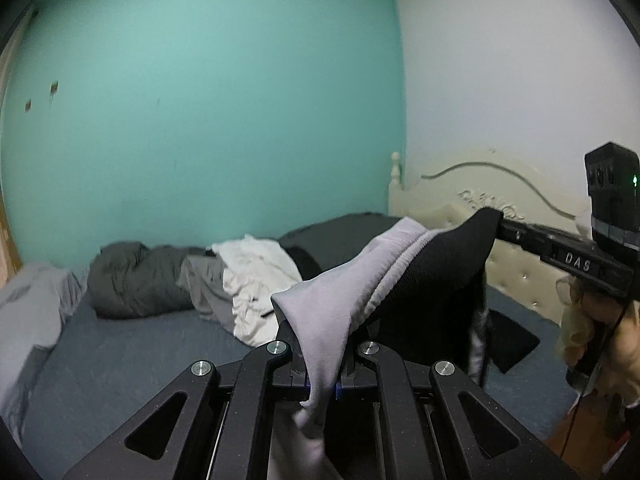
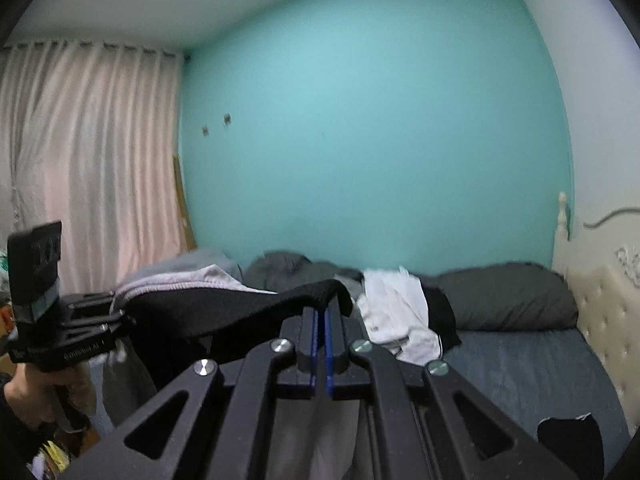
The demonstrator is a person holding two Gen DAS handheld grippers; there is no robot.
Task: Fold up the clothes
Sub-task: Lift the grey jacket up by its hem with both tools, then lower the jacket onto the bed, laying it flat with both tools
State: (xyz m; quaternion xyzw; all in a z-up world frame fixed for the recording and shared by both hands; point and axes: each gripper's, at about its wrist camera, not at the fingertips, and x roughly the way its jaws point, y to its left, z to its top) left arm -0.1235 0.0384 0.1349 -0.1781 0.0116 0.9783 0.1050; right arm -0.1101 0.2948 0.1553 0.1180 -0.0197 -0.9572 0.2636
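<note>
A garment (image 1: 400, 272), light grey with a ribbed waistband and a black part, hangs stretched in the air above the bed between both grippers. My left gripper (image 1: 320, 344) is shut on its grey end, and cloth drapes down over the fingers. At the right of the left wrist view, my right gripper (image 1: 500, 228) pinches the black end. In the right wrist view, the right gripper (image 2: 321, 312) has its blue pads shut on the black edge of the garment (image 2: 224, 308). The left gripper (image 2: 116, 308) holds the grey waistband at the far left.
Below lies a bed with a blue sheet (image 1: 140, 352). At its far side sits a heap of white, grey and black clothes (image 1: 256, 276) and a dark grey pillow (image 2: 508, 296). A black cloth (image 2: 572, 440) lies near the cream headboard (image 1: 500, 188). A curtain (image 2: 88, 160) hangs at the left.
</note>
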